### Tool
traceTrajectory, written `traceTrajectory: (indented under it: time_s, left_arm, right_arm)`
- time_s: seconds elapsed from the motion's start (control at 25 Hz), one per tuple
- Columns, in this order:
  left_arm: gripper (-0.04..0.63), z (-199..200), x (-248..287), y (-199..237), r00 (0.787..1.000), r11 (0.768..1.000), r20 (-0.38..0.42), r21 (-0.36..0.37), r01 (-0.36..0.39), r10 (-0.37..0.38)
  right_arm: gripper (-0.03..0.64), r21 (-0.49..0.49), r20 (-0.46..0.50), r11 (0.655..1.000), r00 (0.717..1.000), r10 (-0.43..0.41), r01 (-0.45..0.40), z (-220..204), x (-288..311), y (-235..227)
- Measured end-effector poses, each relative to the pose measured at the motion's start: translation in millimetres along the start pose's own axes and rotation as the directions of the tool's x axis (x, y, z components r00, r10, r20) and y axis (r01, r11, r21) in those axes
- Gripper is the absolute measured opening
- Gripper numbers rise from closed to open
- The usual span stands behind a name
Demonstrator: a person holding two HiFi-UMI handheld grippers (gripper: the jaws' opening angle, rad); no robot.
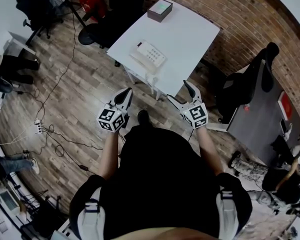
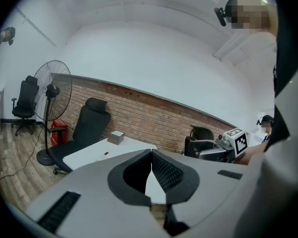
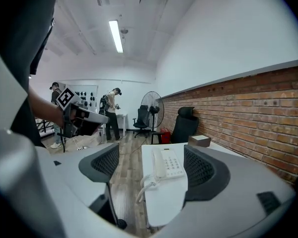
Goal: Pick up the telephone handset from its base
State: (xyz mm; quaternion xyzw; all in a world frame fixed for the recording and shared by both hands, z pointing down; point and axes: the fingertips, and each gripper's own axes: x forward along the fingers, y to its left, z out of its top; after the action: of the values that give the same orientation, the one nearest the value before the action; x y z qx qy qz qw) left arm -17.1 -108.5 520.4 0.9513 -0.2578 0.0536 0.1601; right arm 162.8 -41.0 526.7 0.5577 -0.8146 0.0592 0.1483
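Telephone handset (image 3: pixel 159 163): white, corded, seated lengthwise in white keypad base (image 3: pixel 175 165); on white desk (image 1: pixel 190 29).

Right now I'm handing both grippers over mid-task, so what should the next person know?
Left gripper: shut, empty, held short of the table.
Right gripper: open, empty, pointed at the telephone, not touching it.
Things: the handset lies on its base, toward the near side of the white table. The coiled cord hangs over the table's edge.
Done: nothing lifted yet.
Left: close the gap to the table, grip the handset, lift it off the base.
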Motion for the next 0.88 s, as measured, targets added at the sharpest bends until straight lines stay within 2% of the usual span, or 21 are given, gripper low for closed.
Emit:
traceTrajectory:
  time_s: [0.28,0.48,0.88]
  left_arm:
    - [0.02,24,21,42,0.999,0.999,-0.025,0.022,0.036,-0.036]
    - [0.02,36,33,73,0.999,0.998,-0.027,0.039,0.047,-0.046]
    - [0.02,45,44,124,0.997,0.997,-0.042,0.028,0.066,-0.065]
  right_arm:
    - [0.393,0.04,-0.01,0.998,0.999,-0.044,0.044,6,44,-16]
    - [0.393,0.042,-0.008,0.998,0.999,-0.04,0.04,11,84,-19]
    - [0.393,0.052,-0.043,0.998,0.999,-0.027,0.029,16,143,-16]
